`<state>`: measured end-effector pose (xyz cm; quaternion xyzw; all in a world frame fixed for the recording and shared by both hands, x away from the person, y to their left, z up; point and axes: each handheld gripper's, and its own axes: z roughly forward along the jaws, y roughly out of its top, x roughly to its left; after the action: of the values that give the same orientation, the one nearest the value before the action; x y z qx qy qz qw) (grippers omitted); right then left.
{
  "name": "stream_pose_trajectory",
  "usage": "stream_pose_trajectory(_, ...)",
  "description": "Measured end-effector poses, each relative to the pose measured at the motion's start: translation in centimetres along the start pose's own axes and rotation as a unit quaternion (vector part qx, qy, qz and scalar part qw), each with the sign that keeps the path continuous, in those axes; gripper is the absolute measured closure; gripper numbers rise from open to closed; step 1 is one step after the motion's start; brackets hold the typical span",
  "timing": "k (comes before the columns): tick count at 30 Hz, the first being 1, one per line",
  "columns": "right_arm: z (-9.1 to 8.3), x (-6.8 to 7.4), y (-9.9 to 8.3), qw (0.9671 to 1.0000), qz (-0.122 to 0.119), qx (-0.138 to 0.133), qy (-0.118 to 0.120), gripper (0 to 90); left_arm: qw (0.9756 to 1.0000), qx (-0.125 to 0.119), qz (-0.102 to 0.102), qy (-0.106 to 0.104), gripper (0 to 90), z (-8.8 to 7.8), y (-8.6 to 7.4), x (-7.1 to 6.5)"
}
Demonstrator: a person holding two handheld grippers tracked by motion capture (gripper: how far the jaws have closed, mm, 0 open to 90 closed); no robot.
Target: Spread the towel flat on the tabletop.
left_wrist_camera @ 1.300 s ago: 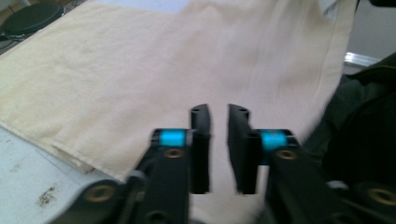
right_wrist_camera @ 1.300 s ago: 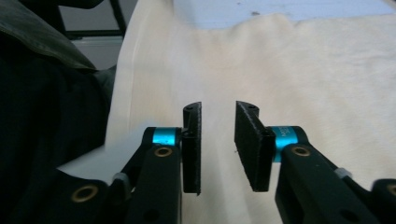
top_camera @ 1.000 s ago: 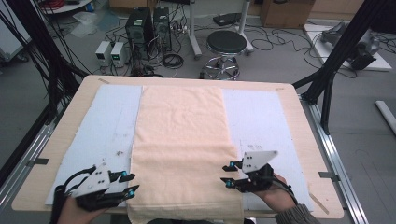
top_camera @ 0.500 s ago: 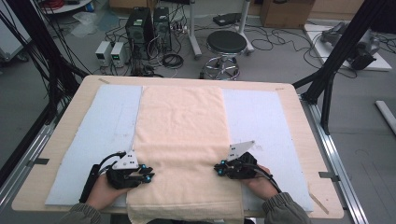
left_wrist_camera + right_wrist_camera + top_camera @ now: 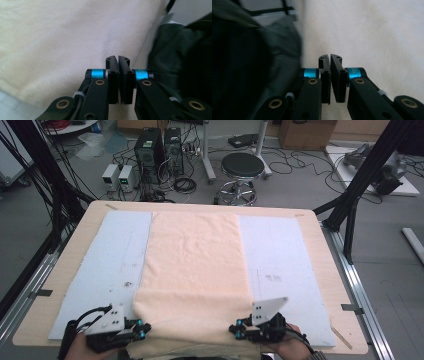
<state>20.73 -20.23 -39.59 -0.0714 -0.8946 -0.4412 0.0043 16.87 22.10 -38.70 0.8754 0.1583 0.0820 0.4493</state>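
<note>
A peach towel (image 5: 195,255) lies lengthwise down the middle of a pale blue mat (image 5: 110,265) and hangs over the near table edge. My left gripper (image 5: 142,331) has its tips at the towel's near left edge, and its jaws have just been closing. In the left gripper view the jaws (image 5: 117,57) stand pressed together against the towel (image 5: 62,37). My right gripper (image 5: 234,330) is at the near right edge, its jaws (image 5: 329,56) also together against the cloth (image 5: 374,32). The cloth between the two grippers is bunched into a low ridge. The pinch points are hidden behind the tips.
The wooden table (image 5: 327,270) carries the mat. Black frame posts (image 5: 360,190) stand at both sides. A stool (image 5: 242,167), computers (image 5: 150,145) and cables are on the floor beyond. Dark clothing (image 5: 180,62) of the person is close behind both grippers.
Both grippers first moved in over the towel's near part, then drew back toward the near edge and slightly apart. The towel's near end now shows a ridge.
</note>
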Motion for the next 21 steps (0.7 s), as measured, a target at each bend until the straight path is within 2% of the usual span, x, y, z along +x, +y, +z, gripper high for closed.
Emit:
stream_pose_trajectory(1, -0.3, 0.7, 0.3, 0.9999, -0.011, -0.005, 0.007, 80.0, 1.0000, -0.004, 0.005, -0.004, 83.5, -0.5, 0.0, -0.5)
stream_pose_trajectory(3, -0.9, 1.6, 0.9, 0.9997, -0.019, -0.016, 0.005, 75.9, 0.9999, -0.015, -0.001, 0.001, 72.0, -1.1, -0.1, -0.9)
stream_pose_trajectory(5, -1.4, 1.2, 1.3, 0.9995, -0.026, -0.016, -0.011, 72.7, 0.9998, -0.019, -0.008, 0.008, 69.6, -1.0, -0.4, -0.5)
stream_pose_trajectory(6, -1.4, 0.7, 1.3, 0.9993, -0.028, -0.014, -0.022, 71.9, 0.9997, -0.017, -0.014, 0.014, 68.1, -0.7, -0.7, 0.1)
stream_pose_trajectory(9, -1.0, -2.0, 0.6, 0.9980, -0.025, 0.003, -0.057, 65.8, 0.9990, -0.016, -0.029, 0.030, 63.6, 0.7, -1.2, 1.8)
stream_pose_trajectory(12, -0.1, -5.1, -1.0, 0.9960, -0.007, 0.027, -0.084, 62.5, 0.9982, 0.003, -0.037, 0.048, 58.3, 2.2, -1.4, 3.6)
stream_pose_trajectory(15, 0.1, -7.7, -2.8, 0.9938, 0.032, 0.038, -0.100, 62.2, 0.9966, 0.022, -0.052, 0.061, 56.9, 3.2, -1.6, 5.7)
stream_pose_trajectory(17, 0.1, -8.7, -3.6, 0.9929, 0.050, 0.045, -0.098, 62.2, 0.9957, 0.033, -0.061, 0.060, 56.9, 3.9, -1.9, 6.6)
stream_pose_trajectory(19, 0.2, -9.2, -4.2, 0.9920, 0.052, 0.063, -0.096, 63.0, 0.9952, 0.050, -0.062, 0.056, 56.9, 4.7, -2.3, 7.1)
stream_pose_trajectory(20, 0.2, -9.2, -4.3, 0.9922, 0.061, 0.057, -0.093, 64.9, 0.9950, 0.057, -0.062, 0.053, 57.1, 5.1, -2.5, 7.2)
stream_pose_trajectory(21, 0.2, -9.3, -4.4, 0.9925, 0.063, 0.054, -0.090, 68.4, 0.9954, 0.052, -0.061, 0.052, 57.5, 5.3, -2.6, 7.2)
